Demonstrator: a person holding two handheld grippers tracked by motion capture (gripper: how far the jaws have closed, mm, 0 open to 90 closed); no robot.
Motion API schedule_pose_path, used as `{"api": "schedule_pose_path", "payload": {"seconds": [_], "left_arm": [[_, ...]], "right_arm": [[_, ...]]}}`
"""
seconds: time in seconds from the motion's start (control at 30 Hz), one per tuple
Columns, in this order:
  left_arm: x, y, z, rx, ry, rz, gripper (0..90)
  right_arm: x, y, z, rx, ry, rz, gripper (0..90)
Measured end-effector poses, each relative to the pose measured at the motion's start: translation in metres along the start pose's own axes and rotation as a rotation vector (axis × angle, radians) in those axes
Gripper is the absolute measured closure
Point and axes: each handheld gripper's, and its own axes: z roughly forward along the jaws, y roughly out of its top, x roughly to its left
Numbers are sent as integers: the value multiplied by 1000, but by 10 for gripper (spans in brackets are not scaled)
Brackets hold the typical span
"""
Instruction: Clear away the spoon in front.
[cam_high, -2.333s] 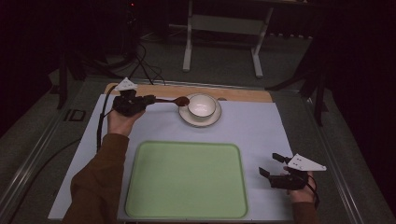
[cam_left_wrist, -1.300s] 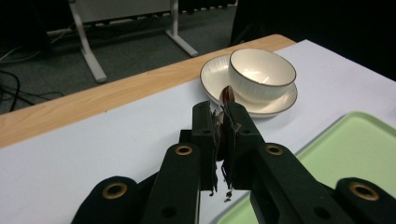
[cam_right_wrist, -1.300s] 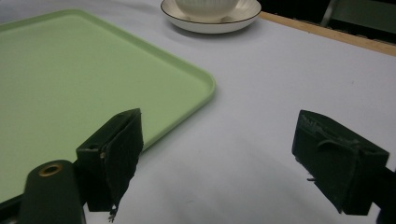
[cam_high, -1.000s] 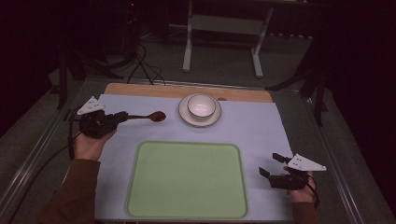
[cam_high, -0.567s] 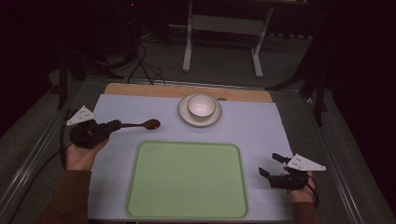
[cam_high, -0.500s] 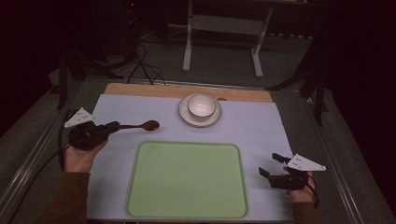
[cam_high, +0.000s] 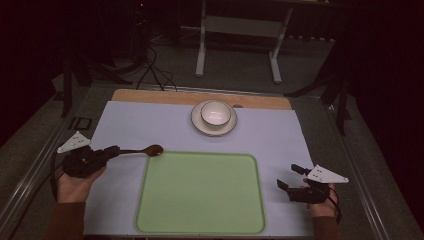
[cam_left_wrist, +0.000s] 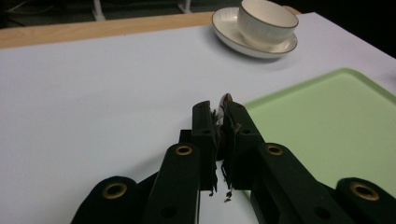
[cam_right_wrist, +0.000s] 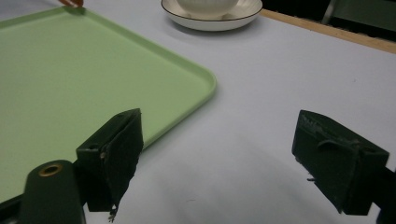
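My left gripper (cam_high: 114, 151) is shut on the handle of a dark brown spoon (cam_high: 150, 149). It holds the spoon level, with the bowl just over the far left corner of the green tray (cam_high: 200, 220). In the left gripper view the jaws (cam_left_wrist: 217, 109) pinch the handle, and the spoon's bowl (cam_left_wrist: 226, 99) peeks out past them. My right gripper (cam_high: 288, 176) rests open on the white mat to the right of the tray. Nothing lies between its jaws (cam_right_wrist: 219, 133). A white cup (cam_high: 216, 112) stands on its saucer (cam_high: 199, 123) at the far middle.
A white mat (cam_high: 280, 135) covers the table, with a wooden strip (cam_high: 150, 95) along its far edge. Beyond the table stand a metal frame (cam_high: 202, 55) and cables on the dark floor. The tray lies flat with nothing on it.
My left gripper has carried the spoon away from the cup, leftward and toward the near side, down to the tray's far left corner. The right gripper has stayed still.
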Motion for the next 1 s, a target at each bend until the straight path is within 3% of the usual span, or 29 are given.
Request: {"api": "schedule_pose_path", "payload": {"seconds": [0.13, 0.3, 0.43, 0.7, 0.87, 1.0], "left_arm": [[1, -3, -2, 23, -1, -11, 838], [0, 3, 5, 35, 30, -1, 838], [0, 12, 13, -7, 27, -9, 835], [10, 32, 37, -106, 70, -60, 826], [16, 44, 56, -104, 93, -58, 819], [24, 50, 68, -102, 96, -87, 816]], "right_arm": [[0, 0, 0, 0, 2, -2, 162], [0, 0, 1, 4, 1, 0, 162], [0, 0, 1, 3, 0, -1, 162], [0, 0, 1, 3, 2, -2, 162], [0, 0, 1, 2, 1, -1, 162], [0, 0, 1, 4, 1, -3, 162]]}}
